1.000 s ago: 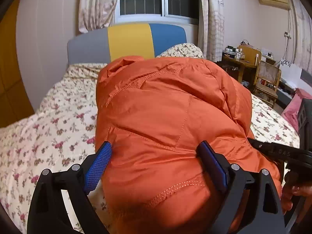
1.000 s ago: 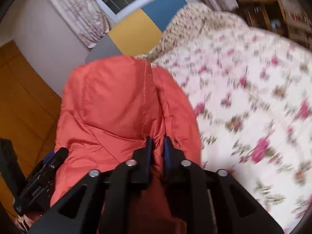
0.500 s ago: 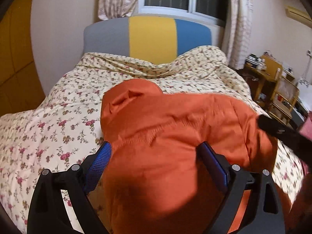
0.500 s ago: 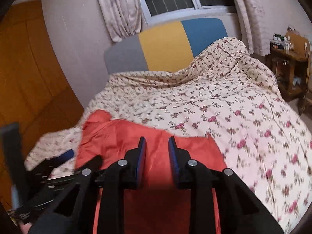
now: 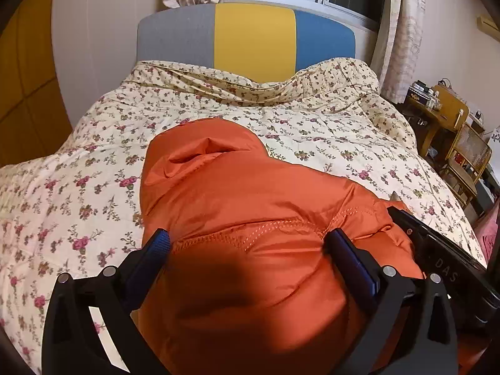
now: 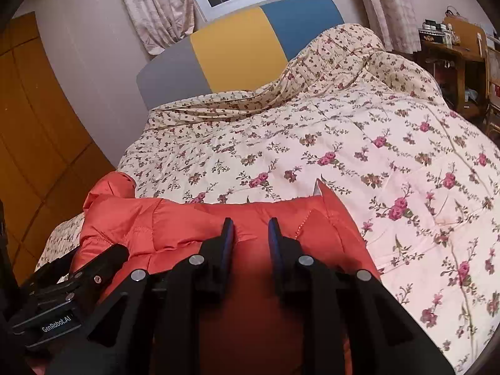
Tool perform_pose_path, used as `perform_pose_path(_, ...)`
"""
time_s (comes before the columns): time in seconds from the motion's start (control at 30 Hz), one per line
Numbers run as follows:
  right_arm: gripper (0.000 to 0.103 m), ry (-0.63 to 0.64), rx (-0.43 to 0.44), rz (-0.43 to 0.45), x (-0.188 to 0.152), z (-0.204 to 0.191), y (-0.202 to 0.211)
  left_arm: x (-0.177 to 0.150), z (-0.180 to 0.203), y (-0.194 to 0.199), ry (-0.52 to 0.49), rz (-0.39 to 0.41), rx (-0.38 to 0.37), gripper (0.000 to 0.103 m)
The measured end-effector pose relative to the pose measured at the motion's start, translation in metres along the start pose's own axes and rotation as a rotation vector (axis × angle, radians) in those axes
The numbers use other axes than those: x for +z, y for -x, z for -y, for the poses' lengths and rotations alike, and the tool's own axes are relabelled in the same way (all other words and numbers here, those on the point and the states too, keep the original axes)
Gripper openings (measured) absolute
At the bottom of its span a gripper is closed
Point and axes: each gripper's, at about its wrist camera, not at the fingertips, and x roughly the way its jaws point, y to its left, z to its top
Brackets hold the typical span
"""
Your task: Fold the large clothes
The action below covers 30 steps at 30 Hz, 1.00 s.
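Note:
An orange padded jacket lies bunched on the near part of the floral bed quilt, its hood pointing toward the headboard. It also shows in the right wrist view. My left gripper is wide open, its blue-padded fingers straddling the jacket's bulk. My right gripper is partly open over the jacket's right side, with a gap between its pads and no cloth pinched. Each gripper's body shows at the edge of the other's view.
The bed has a grey, yellow and blue headboard under a curtained window. Wooden cupboards stand on the left. A cluttered wooden desk and chair stand on the right beside the bed.
The jacket has come down from being held up and now rests on the quilt. My right gripper has opened and let go of the fabric. The left gripper stays wide open.

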Motion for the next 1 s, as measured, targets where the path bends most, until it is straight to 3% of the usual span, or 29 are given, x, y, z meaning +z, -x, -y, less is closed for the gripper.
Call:
perform_pose_path(0.23,0.021,0.004,-0.030,-0.082,-0.002,0.001,-0.027,-0.004,0.001,-0.018,-0.002,0.000,0.035,0.100)
perform_pose_path(0.67,0.021,0.013,-0.069,-0.133,-0.004,0.002,-0.060,-0.010,0.000,-0.046,-0.007,-0.027,0.084,0.100)
perform_pose_path(0.87,0.021,-0.006,-0.034,-0.091,-0.006,0.007,-0.053,-0.012,0.003,-0.045,-0.026,-0.018,0.112,0.100)
perform_pose_path(1.0,0.022,-0.037,-0.023,0.016,-0.013,0.011,-0.024,-0.018,0.005,-0.031,-0.043,0.007,0.121,0.100)
